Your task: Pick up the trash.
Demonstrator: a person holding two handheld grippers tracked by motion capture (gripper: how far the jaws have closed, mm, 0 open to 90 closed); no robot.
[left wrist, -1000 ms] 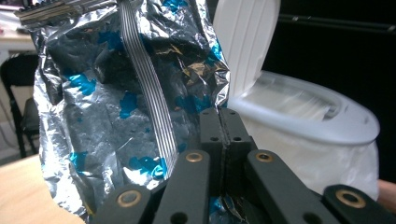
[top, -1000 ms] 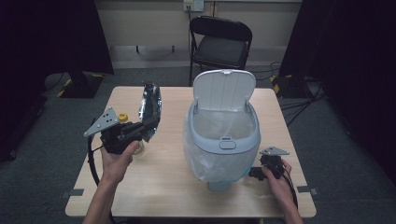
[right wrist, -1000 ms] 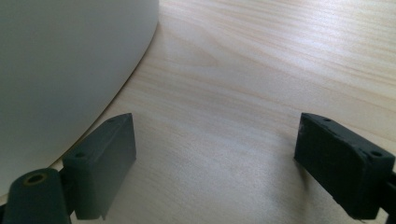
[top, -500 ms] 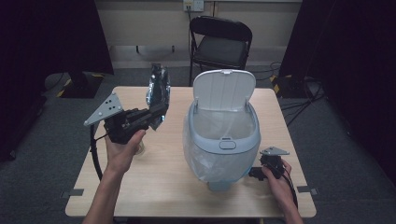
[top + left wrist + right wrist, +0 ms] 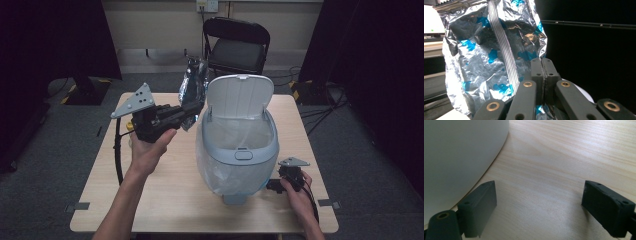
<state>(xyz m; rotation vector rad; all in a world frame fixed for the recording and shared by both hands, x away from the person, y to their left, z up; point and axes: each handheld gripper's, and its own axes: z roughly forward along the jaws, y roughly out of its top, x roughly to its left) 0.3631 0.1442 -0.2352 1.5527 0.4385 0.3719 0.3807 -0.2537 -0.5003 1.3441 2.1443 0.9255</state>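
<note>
Your left gripper (image 5: 186, 114) pinches the foil bag (image 5: 192, 92) by its lower edge, jaws pressed together on it, holding it raised beside the open bin (image 5: 240, 155), clear of the lid. Your right gripper (image 5: 274, 185) rests on the table (image 5: 165, 200), jaws spread, beside the bin's base.

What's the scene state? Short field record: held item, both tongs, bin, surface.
held item: crinkled foil bag, silver with blue print, lifted beside the bin lid
left tongs: shut on the bag's lower edge
right tongs: open, low over the table by the bin base
bin: lid up, clear liner inside
surface: wooden table
</note>
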